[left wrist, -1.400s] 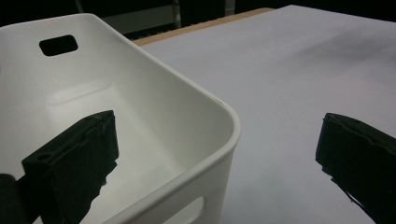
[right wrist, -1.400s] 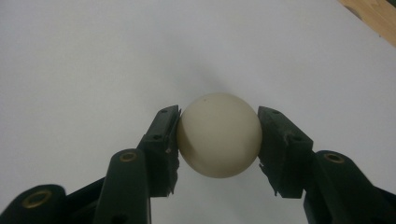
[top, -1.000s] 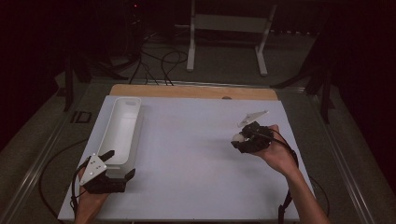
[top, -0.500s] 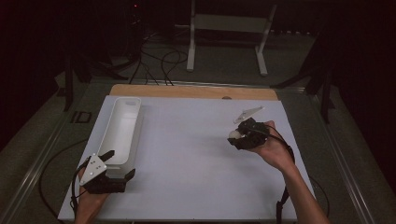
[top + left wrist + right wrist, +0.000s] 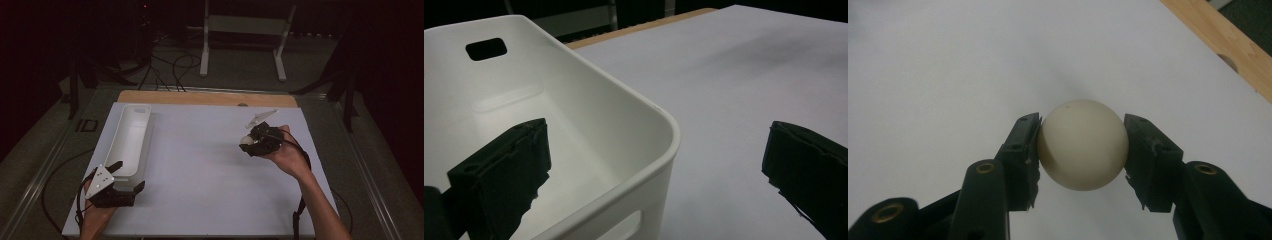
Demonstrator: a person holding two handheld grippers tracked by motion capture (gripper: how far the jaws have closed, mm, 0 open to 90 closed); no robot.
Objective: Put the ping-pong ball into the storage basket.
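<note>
A cream-white ball (image 5: 1082, 145) sits squeezed between the two black jaws of my right gripper (image 5: 1082, 146), held above the white table top. From above, that right gripper (image 5: 248, 145) is over the table's right half with the ball (image 5: 245, 141) at its tip. A long white bin (image 5: 129, 138) lies along the table's left side. My left gripper (image 5: 129, 176) stands open at the bin's near end. In the left gripper view its jaws straddle the bin's near corner (image 5: 659, 130), one jaw inside the bin, the other outside over the table.
The white table top (image 5: 200, 165) has a wooden strip (image 5: 200, 97) along its far edge. A white metal stand (image 5: 245, 30) and cables lie on the dark floor beyond. Metal rails run along both sides of the table.
My right gripper has drifted a little to the left and nearer with the ball still in it. The left gripper has stayed where it was.
</note>
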